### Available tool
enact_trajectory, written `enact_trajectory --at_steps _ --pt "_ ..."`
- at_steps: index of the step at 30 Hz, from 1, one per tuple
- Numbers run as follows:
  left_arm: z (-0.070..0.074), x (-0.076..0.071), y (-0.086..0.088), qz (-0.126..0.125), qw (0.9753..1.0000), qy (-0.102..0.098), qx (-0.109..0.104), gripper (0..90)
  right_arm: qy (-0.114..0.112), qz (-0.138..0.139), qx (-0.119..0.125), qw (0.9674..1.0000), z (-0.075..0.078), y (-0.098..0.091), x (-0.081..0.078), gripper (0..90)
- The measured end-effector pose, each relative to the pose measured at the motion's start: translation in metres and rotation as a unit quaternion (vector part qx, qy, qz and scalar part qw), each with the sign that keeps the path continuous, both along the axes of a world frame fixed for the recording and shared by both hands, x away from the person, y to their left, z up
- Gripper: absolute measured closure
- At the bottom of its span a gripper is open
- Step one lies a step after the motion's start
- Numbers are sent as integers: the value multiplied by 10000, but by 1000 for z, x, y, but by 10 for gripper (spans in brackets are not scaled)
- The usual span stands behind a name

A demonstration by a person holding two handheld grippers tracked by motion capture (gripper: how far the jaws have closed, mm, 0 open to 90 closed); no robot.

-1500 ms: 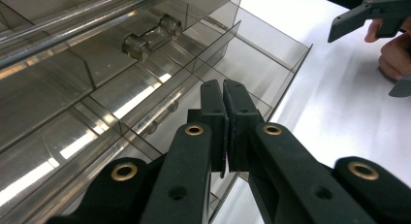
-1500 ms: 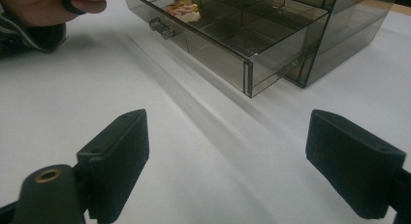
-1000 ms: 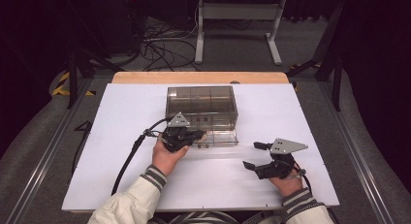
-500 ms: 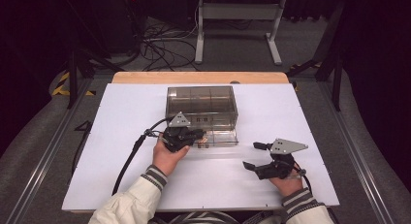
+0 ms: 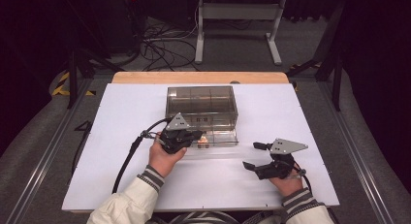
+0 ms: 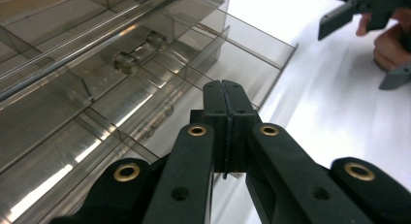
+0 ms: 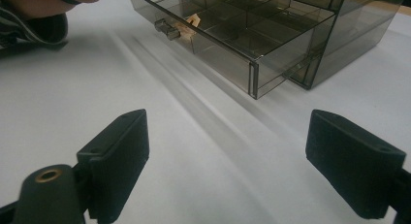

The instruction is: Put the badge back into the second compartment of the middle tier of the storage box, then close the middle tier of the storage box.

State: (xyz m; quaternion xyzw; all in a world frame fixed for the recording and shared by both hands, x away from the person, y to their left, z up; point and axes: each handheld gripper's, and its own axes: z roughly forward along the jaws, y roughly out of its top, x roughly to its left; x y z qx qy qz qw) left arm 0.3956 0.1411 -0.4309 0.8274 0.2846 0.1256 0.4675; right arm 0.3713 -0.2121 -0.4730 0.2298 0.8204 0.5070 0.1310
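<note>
Not much hand travel over the last second, just a squeeze at the left gripper (image 6: 224,83): been closing its jaws in the last half second and now got them pressed flat together, pad to pad, with nothing visible between them. Hanging right over the pulled-out drawer (image 5: 219,136) of the smoky clear organiser box (image 5: 201,100), tips aimed down toward the dividers. Meanwhile holding the right gripper (image 5: 252,155) well apart over the white tabletop (image 5: 111,136), jaws wide open and empty, parked in the same spot as 1 second ago. Can spot 1 small tan piece (image 7: 191,20) sitting in a front compartment of that drawer, just behind the handle (image 7: 165,29), and going by the high view just beside the left tips, not in them. Same drawer position as before too, so no pulling or pushing yet. Reads to me as either a missed pinch on the tan piece or shutting the jaws on purpose to nudge something with a closed tip. Would probably call for reopening and dropping lower into the compartment if grabbing that piece, hard to judge the depth from here
</note>
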Motion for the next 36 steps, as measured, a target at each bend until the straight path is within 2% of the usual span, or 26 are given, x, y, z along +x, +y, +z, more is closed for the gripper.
enact_trajectory --at_steps 3,5,12,16,20,29,36 --pt "4 -3 2 -43 10000 -20 14 900 4 -1 5 10000 0 0 0 161" --pt "6 -5 3 -79 10000 49 -12 900 5 0 6 10000 0 0 0 161" --pt "7 -7 7 -86 9997 85 214 900 10 -7 2 10000 0 0 0 161" --pt "6 -6 7 -92 9997 131 186 900 10 -8 4 10000 0 0 0 161" --pt "6 -5 6 -117 9995 149 254 900 15 -8 1 10000 0 0 0 161" --pt "5 -5 8 -282 9974 359 559 900 16 6 8 10000 0 0 0 161" --pt "3 -8 7 -402 9934 416 992 900 6 21 3 10000 0 0 0 161"
